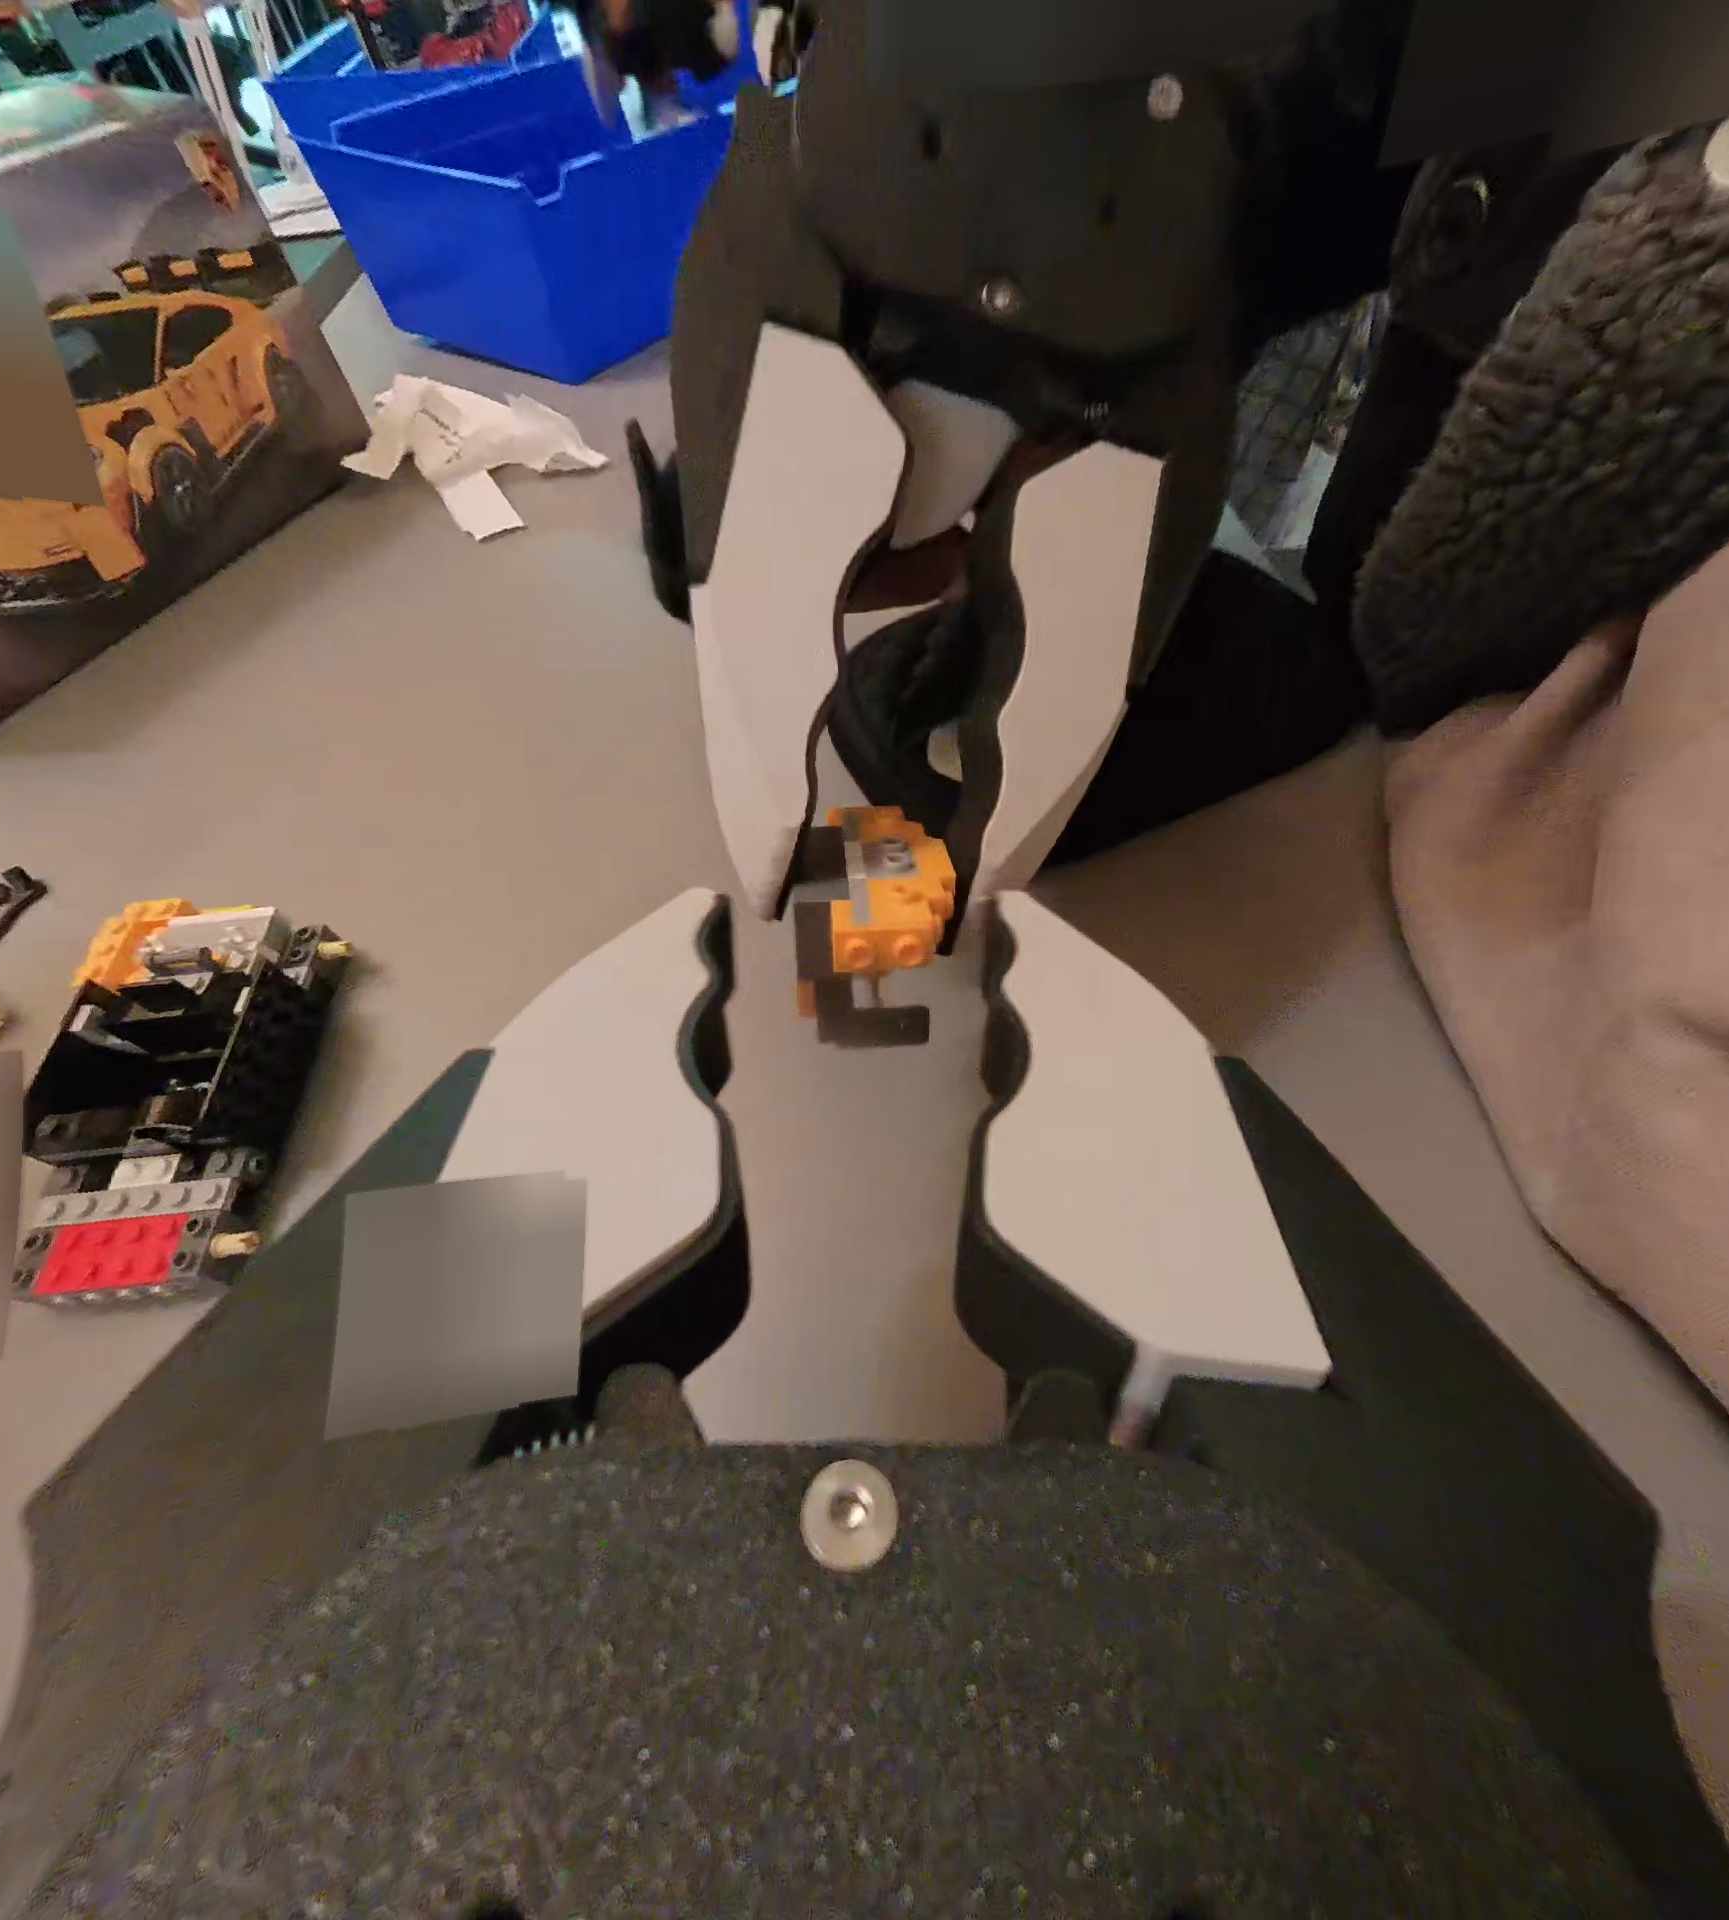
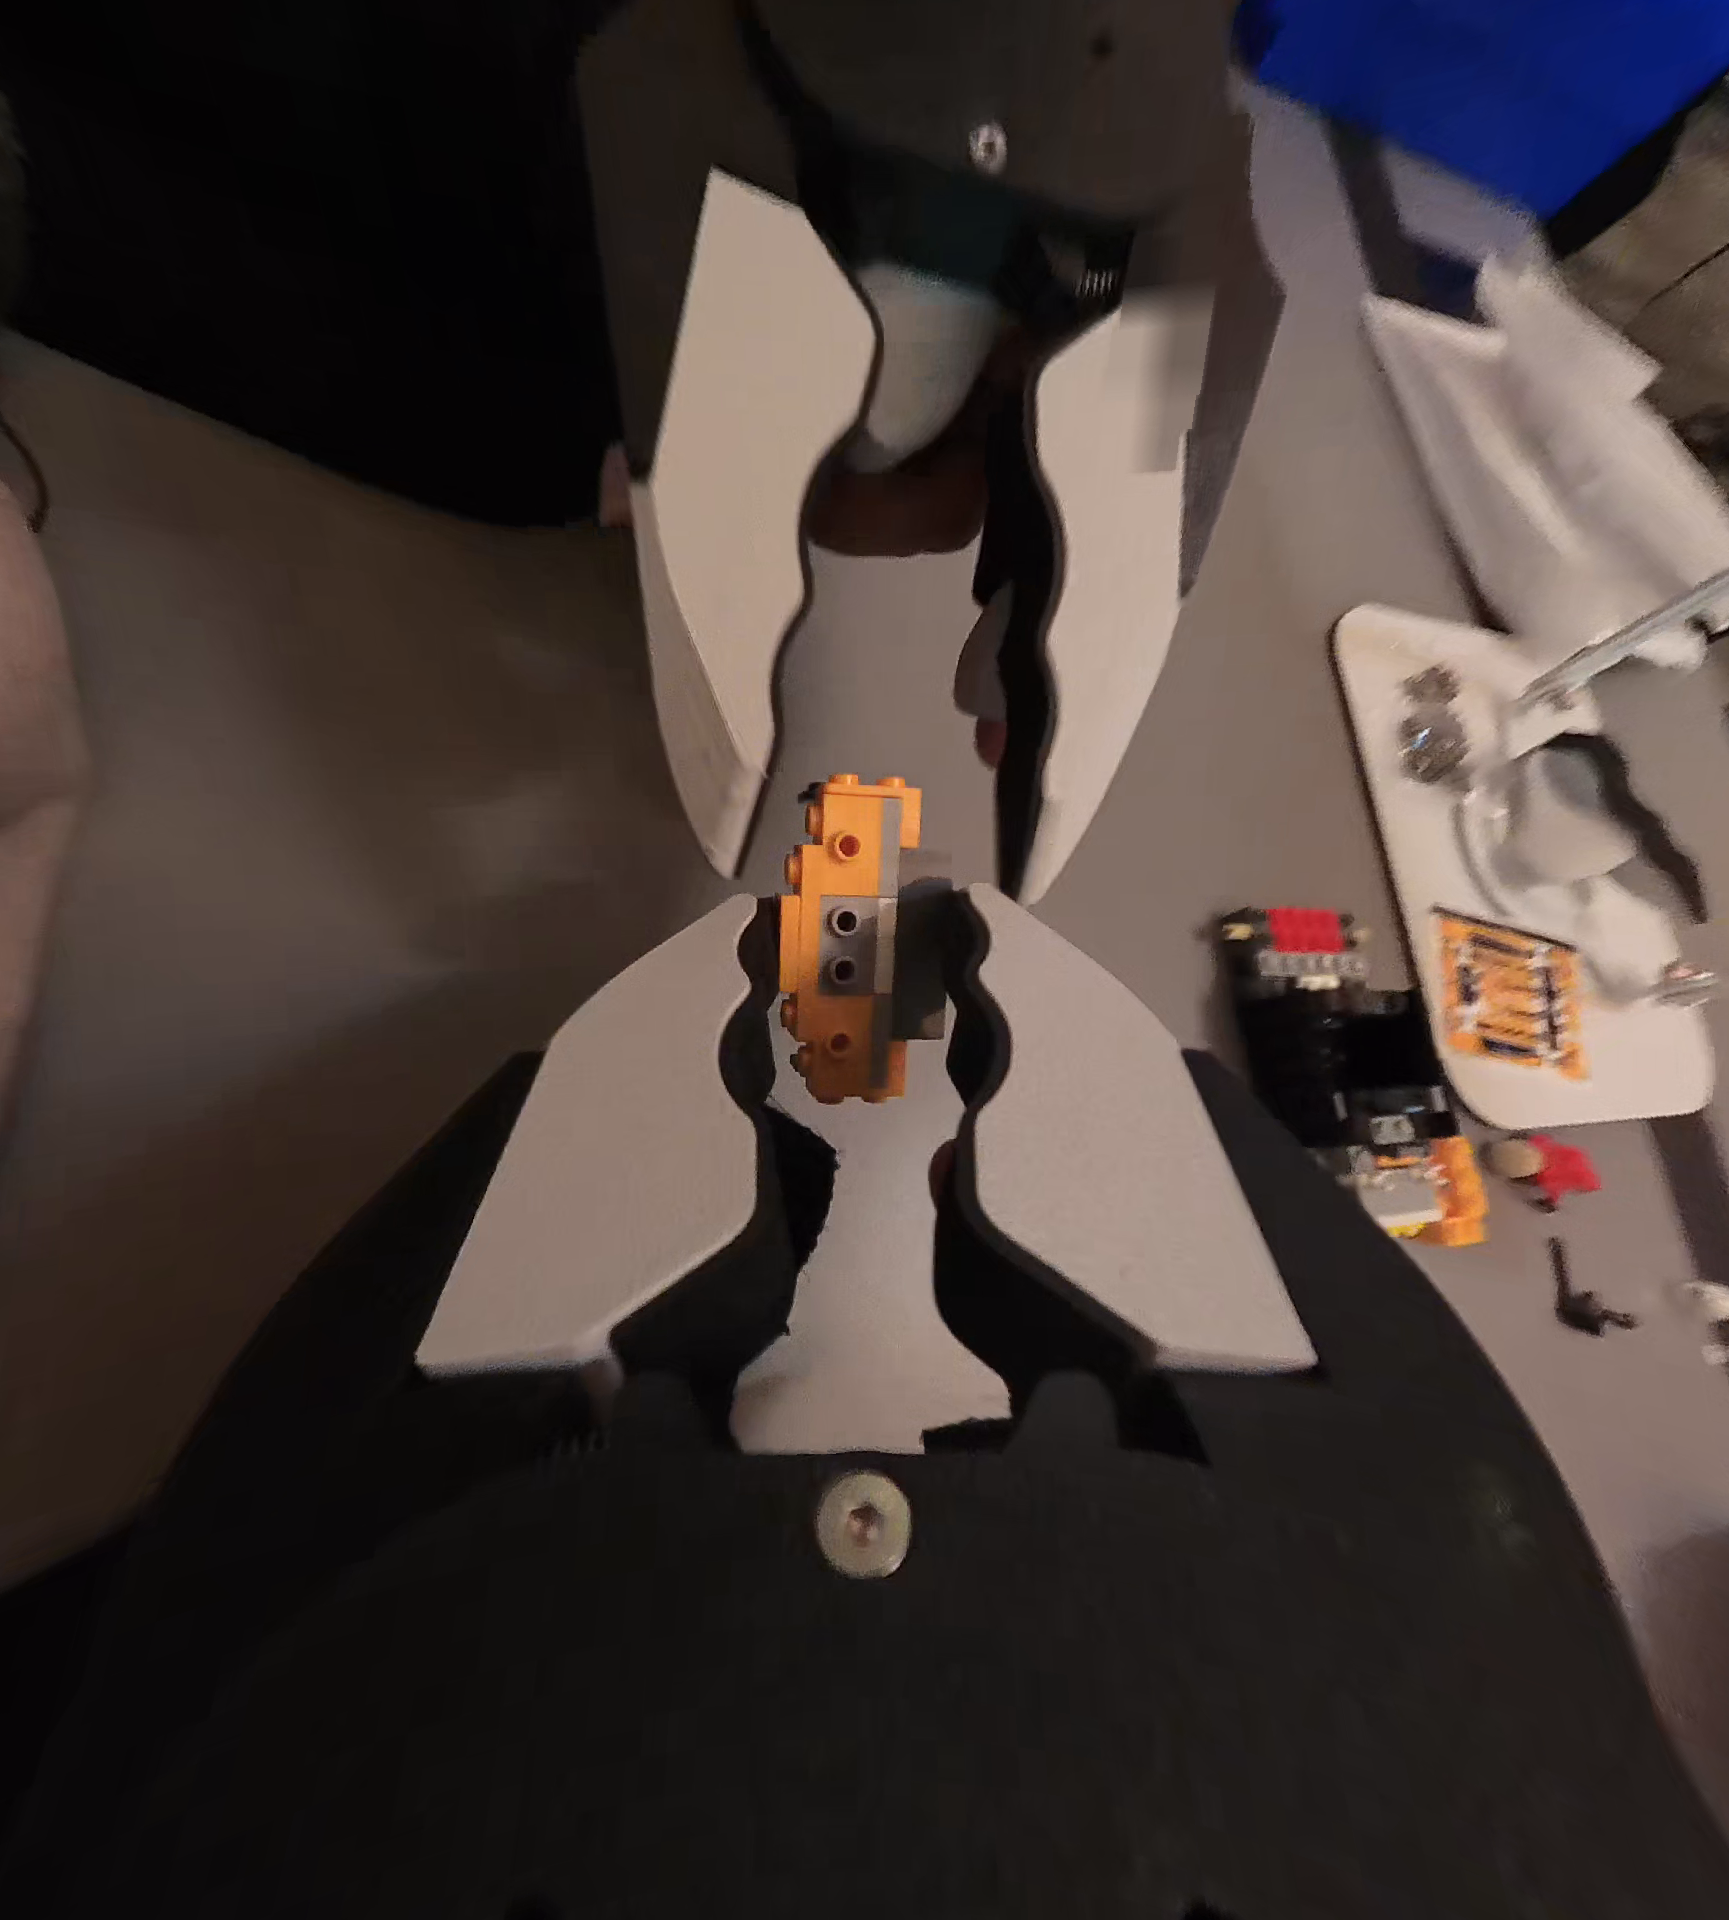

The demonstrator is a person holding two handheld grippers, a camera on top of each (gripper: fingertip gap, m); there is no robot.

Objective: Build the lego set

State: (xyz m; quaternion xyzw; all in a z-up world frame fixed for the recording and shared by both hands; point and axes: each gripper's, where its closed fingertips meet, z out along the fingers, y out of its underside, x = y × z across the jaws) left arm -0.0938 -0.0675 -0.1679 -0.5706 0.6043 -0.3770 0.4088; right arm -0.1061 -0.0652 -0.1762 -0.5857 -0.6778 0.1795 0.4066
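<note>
The small orange, grey and black brick sub-assembly sits between the fingertips of the right gripper, whose white, wavy-edged fingers pinch it from both sides and hold it clear above the grey tabletop. In the left wrist view the same cluster hangs at the tips of the right gripper, which reaches in from the far side, with a black L-shaped piece showing at its lower end.

The left gripper points straight at the cluster, tip to tip with the other claw. Its fingers are spread, and the cluster lies just beyond their tips, not between them. In the right wrist view the left gripper comes in from the top, its tips parted on either side of the cluster's upper end; whether they touch it cannot be told.

The partly built black car chassis with a red plate and orange bricks rests on the table to the left gripper's left, well apart from both claws. Behind it stand the printed cardboard set box and a blue plastic bin.
</note>
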